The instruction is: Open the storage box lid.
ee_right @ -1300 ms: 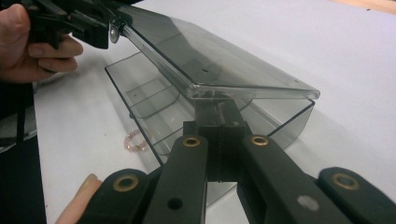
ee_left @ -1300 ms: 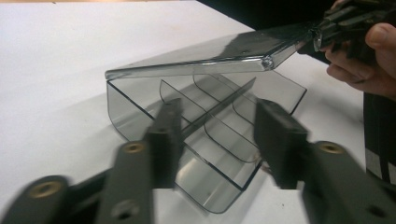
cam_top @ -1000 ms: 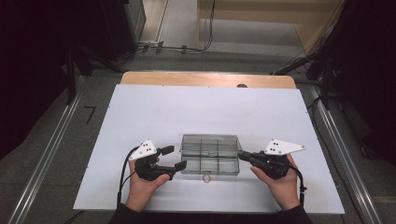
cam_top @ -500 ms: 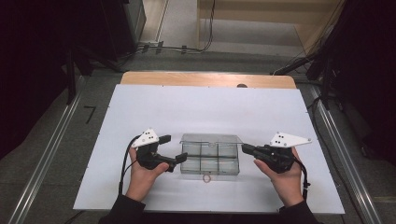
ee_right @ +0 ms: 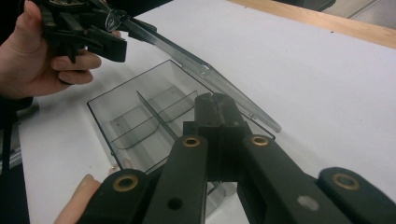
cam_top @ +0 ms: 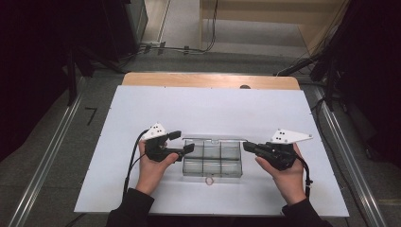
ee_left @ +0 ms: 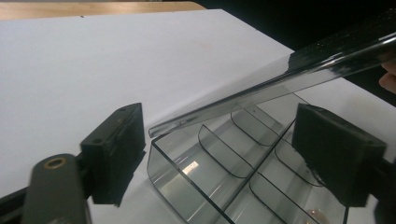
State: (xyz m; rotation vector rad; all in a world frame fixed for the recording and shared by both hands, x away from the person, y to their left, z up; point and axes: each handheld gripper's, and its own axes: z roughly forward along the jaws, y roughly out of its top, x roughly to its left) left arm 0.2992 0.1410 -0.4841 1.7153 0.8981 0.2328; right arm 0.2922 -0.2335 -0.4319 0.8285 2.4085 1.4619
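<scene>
Box [cam_top: 212,160] lid [ee_left: 261,88] raised, compartments bare | left tongs [cam_top: 182,142] spread | right tongs [cam_top: 247,147] pressed together

Perhaps "7" on floor [cam_top: 91,115].

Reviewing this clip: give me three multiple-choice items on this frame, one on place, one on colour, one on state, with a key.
1. Where does the clear compartment box sit?
A. between the two grippers
B. at the table's far edge
C. on the floor

2. What colour is the table top?
A. green
B. white
C. red

3. How is the box's lid?
A. shut flat
C. lying apart from the box
B. raised at an angle

Key: 1 A, the high view shows the box between the left gripper and right gripper. 2 B, the surface is plain white. 3 B, both gripper views show the lid tilted above the compartments.
</scene>
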